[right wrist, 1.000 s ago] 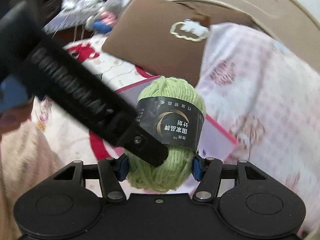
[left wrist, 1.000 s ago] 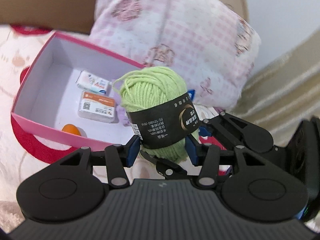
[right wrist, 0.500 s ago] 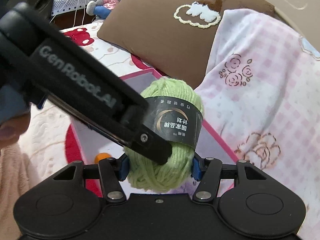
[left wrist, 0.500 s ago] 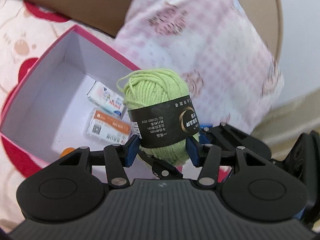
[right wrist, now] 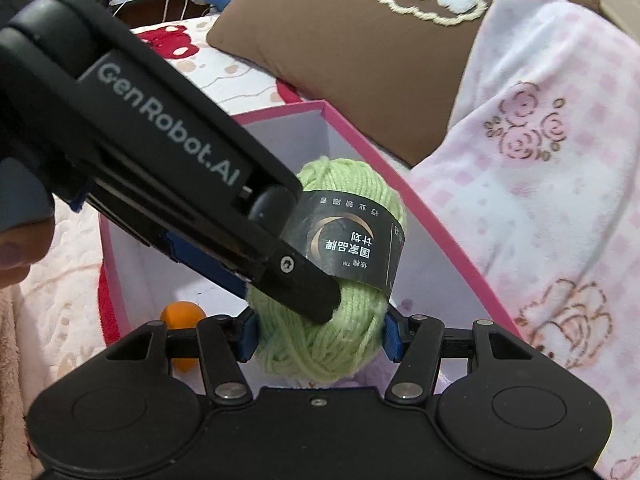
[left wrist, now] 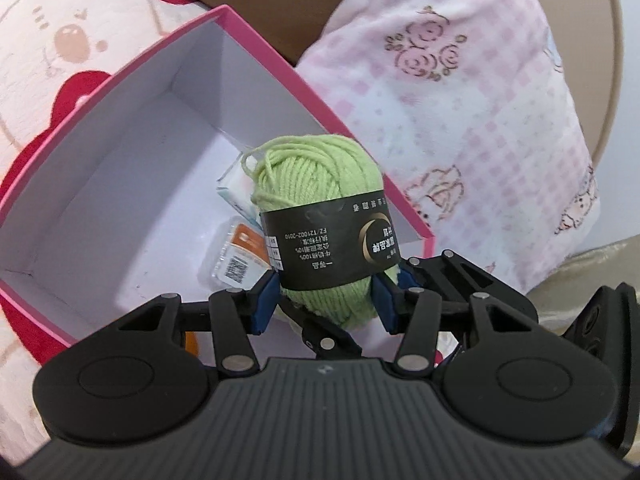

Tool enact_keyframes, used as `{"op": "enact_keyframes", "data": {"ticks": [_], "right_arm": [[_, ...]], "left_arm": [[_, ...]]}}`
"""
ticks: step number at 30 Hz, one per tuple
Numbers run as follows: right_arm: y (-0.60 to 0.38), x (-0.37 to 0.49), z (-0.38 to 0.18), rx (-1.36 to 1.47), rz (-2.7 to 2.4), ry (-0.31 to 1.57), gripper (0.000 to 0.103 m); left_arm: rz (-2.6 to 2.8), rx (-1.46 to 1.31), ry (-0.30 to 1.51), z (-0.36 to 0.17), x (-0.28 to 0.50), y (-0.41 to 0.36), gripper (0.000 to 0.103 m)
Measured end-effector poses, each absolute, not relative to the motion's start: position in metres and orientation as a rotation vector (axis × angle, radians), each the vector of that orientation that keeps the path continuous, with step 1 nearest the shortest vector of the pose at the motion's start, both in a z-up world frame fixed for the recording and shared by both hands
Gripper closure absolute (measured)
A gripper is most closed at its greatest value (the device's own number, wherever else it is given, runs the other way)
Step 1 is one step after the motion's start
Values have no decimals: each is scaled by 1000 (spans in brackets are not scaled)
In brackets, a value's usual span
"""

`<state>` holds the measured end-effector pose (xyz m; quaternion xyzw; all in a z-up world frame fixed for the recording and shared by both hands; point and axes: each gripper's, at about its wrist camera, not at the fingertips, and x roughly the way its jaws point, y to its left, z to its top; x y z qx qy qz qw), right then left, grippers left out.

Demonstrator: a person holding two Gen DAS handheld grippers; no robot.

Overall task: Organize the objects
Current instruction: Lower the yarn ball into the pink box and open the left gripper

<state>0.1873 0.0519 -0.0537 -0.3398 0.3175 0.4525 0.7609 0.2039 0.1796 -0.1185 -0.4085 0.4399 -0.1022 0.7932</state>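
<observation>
A ball of light green yarn (left wrist: 320, 184) with a black paper band hangs over the open pink box (left wrist: 120, 76). My left gripper (left wrist: 324, 300) is shut on its lower half, blue pads pressing both sides. My right gripper (right wrist: 320, 336) is shut on the same yarn ball (right wrist: 352, 184) from another side. In the right wrist view the left gripper's black fingers (right wrist: 304, 284) cross in from the upper left onto the yarn. Part of the right gripper's linkage (left wrist: 448, 280) shows behind the yarn in the left wrist view.
The box (right wrist: 360, 140) has a white inside holding an orange-labelled packet (left wrist: 244, 256), a small white carton (left wrist: 236, 196) and an orange ball (right wrist: 182, 316). A pink checked pillow (left wrist: 460, 120) lies to its right and a brown cushion (right wrist: 360, 40) behind, all on a patterned bedspread (left wrist: 60, 40).
Both grippers have sunk with the yarn ball and come in over the box, which now looks larger and closer. The grip on the yarn is the same.
</observation>
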Motion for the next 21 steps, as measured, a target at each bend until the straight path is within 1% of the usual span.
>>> {"op": "enact_keyframes", "data": {"ticks": [6,10,12,14,16,18,21], "right_arm": [[58,196,-67,-753,1025,720,40],[58,203,-81,-768,978,720,36],[54,207,-83,-727,974,718,36],[50,210,-81,-678,972,732,33],[47,213,-79,-643,946,734,28],[42,214,-76,-607,936,736,27],[34,213,-71,-569,909,747,21]], "left_arm": [[-185,-860,964,-127,209,179,55],[-152,-777,953,-127,211,175,55],[-142,-749,939,-127,213,174,54],[-143,-750,922,-129,215,175,54],[-143,-747,909,-130,218,174,53],[-145,-748,900,-132,219,172,56],[-150,-747,888,-131,220,168,58]]}}
